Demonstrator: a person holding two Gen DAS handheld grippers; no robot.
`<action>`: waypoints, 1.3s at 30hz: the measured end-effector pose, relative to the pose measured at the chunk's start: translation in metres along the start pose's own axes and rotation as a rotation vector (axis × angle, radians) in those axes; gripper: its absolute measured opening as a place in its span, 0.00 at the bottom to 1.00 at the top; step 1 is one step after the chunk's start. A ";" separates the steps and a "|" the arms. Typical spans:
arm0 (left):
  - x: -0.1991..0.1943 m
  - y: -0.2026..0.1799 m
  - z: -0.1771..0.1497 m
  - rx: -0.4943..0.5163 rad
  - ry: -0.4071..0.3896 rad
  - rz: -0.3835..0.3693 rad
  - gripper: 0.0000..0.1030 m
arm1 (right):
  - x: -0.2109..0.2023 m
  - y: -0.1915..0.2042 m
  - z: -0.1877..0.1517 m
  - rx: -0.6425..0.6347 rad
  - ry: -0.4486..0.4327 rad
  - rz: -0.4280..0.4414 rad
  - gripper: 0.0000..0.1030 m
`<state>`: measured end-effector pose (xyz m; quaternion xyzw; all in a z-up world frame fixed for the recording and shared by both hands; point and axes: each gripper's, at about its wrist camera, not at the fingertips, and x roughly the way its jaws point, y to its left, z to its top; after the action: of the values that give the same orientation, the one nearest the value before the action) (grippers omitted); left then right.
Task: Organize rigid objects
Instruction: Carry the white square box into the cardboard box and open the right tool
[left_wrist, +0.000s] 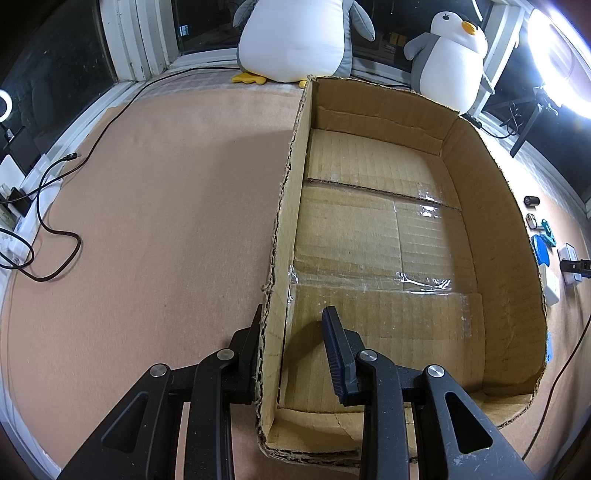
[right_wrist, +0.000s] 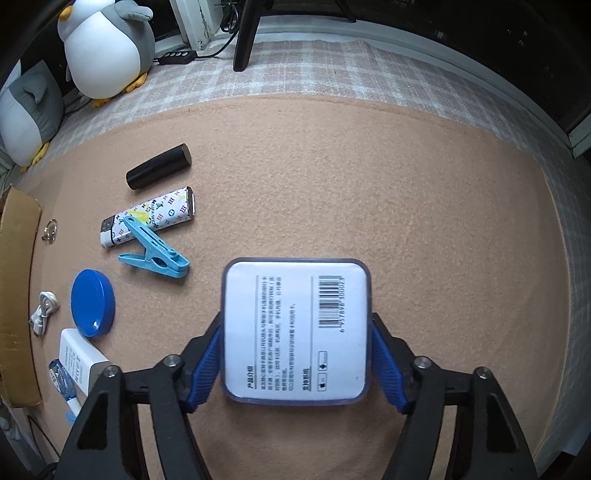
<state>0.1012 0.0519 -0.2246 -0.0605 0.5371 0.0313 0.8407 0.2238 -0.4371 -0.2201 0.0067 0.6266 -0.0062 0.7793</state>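
An empty open cardboard box (left_wrist: 373, 236) lies on the pink mat. My left gripper (left_wrist: 291, 325) straddles its left wall, one finger outside and one inside, jaws apart and not pressing the wall. My right gripper (right_wrist: 295, 343) is shut on a square clear case with a white barcode label (right_wrist: 295, 332), held over the mat. To its left lie a black cylinder (right_wrist: 159, 167), a patterned lighter (right_wrist: 147, 218), a light blue clothespin (right_wrist: 153, 254), a blue round lid (right_wrist: 92, 302), a white charger (right_wrist: 79, 360) and a small white cable (right_wrist: 43, 310).
Two plush penguins (left_wrist: 299, 37) (left_wrist: 448, 55) sit behind the box. Black cables (left_wrist: 55, 206) run along the mat's left edge. A ring light (left_wrist: 561, 55) on a stand is at the far right. The box's edge (right_wrist: 18, 295) and a small metal ring (right_wrist: 50, 229) show at left.
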 end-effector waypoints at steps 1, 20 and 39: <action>0.000 0.001 0.000 -0.001 0.000 -0.001 0.30 | 0.000 -0.001 0.003 0.000 0.002 -0.001 0.64; 0.004 0.002 0.003 -0.001 0.001 -0.012 0.30 | -0.069 0.051 -0.018 -0.029 -0.122 0.063 0.64; 0.004 0.003 0.002 0.001 0.001 -0.022 0.30 | -0.116 0.337 0.018 -0.460 -0.211 0.331 0.64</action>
<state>0.1045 0.0554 -0.2274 -0.0659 0.5369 0.0216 0.8408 0.2225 -0.0998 -0.1018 -0.0688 0.5175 0.2625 0.8115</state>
